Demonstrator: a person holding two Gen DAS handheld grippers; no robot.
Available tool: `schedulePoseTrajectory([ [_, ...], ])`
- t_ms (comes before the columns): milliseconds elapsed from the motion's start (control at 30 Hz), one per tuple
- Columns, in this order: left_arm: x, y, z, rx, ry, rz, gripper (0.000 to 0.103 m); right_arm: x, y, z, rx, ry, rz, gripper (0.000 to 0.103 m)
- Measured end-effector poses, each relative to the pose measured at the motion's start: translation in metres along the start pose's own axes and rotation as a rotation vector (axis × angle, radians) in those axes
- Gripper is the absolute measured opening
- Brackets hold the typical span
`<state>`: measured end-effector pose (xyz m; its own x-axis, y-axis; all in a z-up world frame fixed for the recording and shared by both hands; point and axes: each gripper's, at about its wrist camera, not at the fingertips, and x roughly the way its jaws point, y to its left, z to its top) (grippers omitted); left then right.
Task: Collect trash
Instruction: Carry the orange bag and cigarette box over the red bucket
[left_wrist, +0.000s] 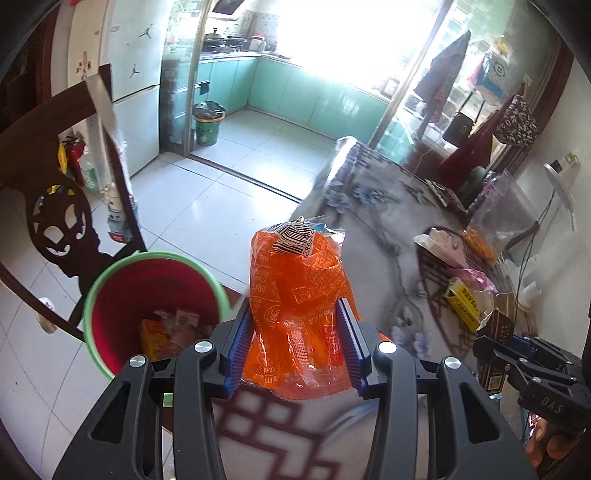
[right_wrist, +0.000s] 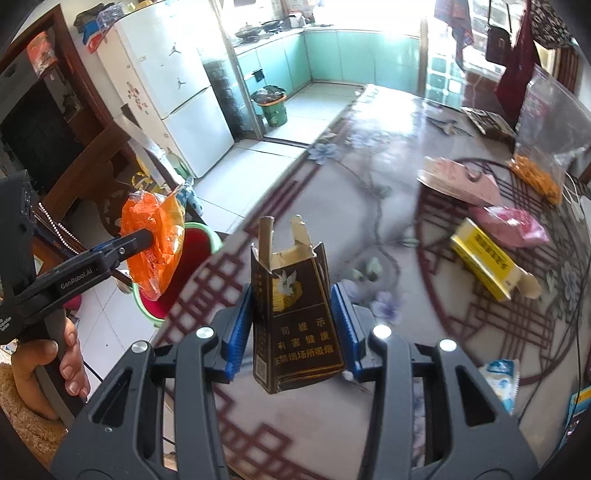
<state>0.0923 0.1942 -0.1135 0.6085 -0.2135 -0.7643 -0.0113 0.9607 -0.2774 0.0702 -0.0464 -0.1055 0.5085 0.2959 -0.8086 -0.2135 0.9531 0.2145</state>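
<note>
Gripping orange wrapper (left_wrist: 295, 306), cigarette pack (right_wrist: 295, 317).

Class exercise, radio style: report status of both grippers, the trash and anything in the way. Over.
Left gripper shut on orange wrapper. Right gripper shut on dark cigarette pack. Red bin beside table edge, mouth unobstructed.

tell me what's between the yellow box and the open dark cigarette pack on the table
Bare flowered tablecloth, nothing else, in the right wrist view. The yellow box lies flat; the cigarette pack sits clamped in the right hand-held gripper.
</note>
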Motion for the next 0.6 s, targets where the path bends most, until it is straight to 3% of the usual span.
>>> schedulePoseTrajectory([
  [600, 0.015, 0.086, 0.019, -0.052, 0.021, 0.050, 0.042, 0.038, 0.077, 0.024, -0.064, 0.023, 0.007, 0.042],
])
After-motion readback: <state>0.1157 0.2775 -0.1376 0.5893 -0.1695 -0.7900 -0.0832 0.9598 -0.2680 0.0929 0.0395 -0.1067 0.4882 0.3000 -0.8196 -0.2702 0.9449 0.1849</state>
